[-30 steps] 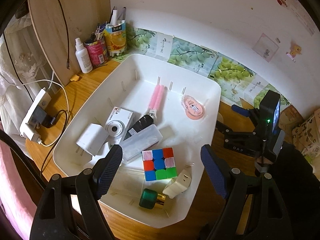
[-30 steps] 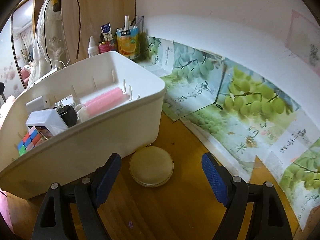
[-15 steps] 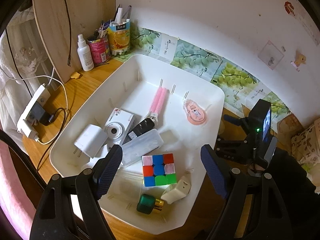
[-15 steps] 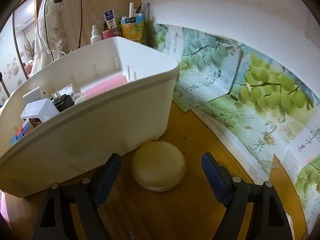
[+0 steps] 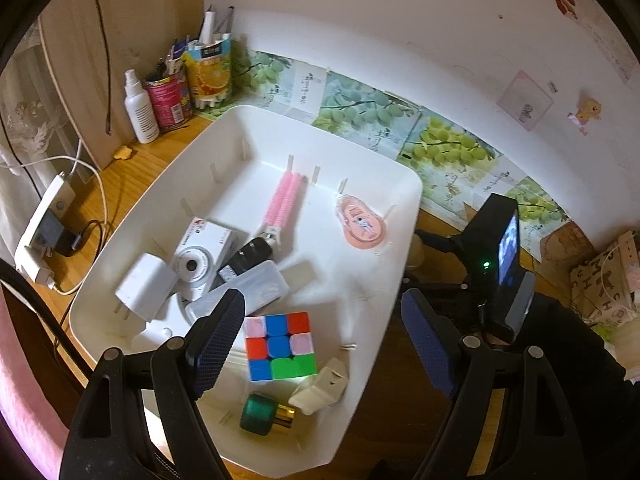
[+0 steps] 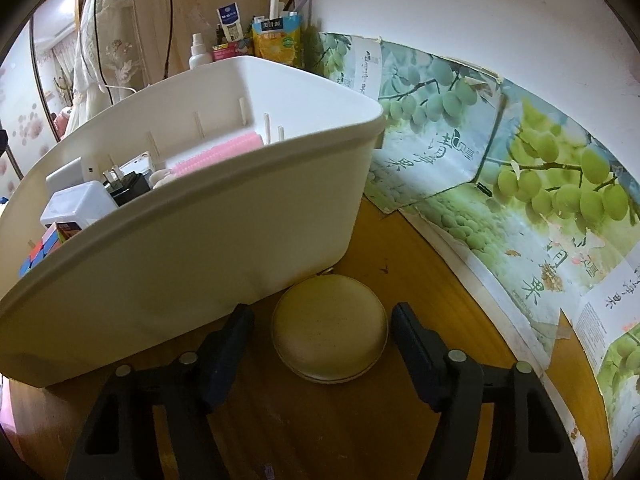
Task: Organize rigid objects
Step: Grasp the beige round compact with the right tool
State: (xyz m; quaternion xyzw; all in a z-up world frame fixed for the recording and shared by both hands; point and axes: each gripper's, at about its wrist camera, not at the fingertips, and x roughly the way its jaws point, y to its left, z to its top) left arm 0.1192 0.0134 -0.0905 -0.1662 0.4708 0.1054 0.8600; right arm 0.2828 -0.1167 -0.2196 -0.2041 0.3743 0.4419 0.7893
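Note:
A round beige case (image 6: 330, 338) lies flat on the wooden desk, close against the outer wall of a white bin (image 6: 180, 240). My right gripper (image 6: 320, 312) straddles the case with a finger on each side. Its jaws are closing, and a gap still shows between the left pad and the case. My left gripper (image 5: 320, 300) hangs open above the near part of the bin (image 5: 416, 208), with nothing between its fingers. Below it lies a colour cube (image 5: 280, 346). The bin also holds a pink roller (image 5: 286, 200), a white camera (image 5: 200, 258), chargers and a pink tape dispenser (image 5: 362, 226).
Grape-print paper (image 6: 540, 184) lines the wall behind the desk. A spray bottle (image 5: 138, 108), a red can and an orange carton of pens stand in the back-left corner. A power strip with cables (image 5: 44, 224) lies left of the bin. The right gripper's camera body (image 5: 500, 256) sits just right of the bin.
The right gripper has come down and closer to the round case, and its fingers have drawn in around it. The left gripper has stayed open above the bin.

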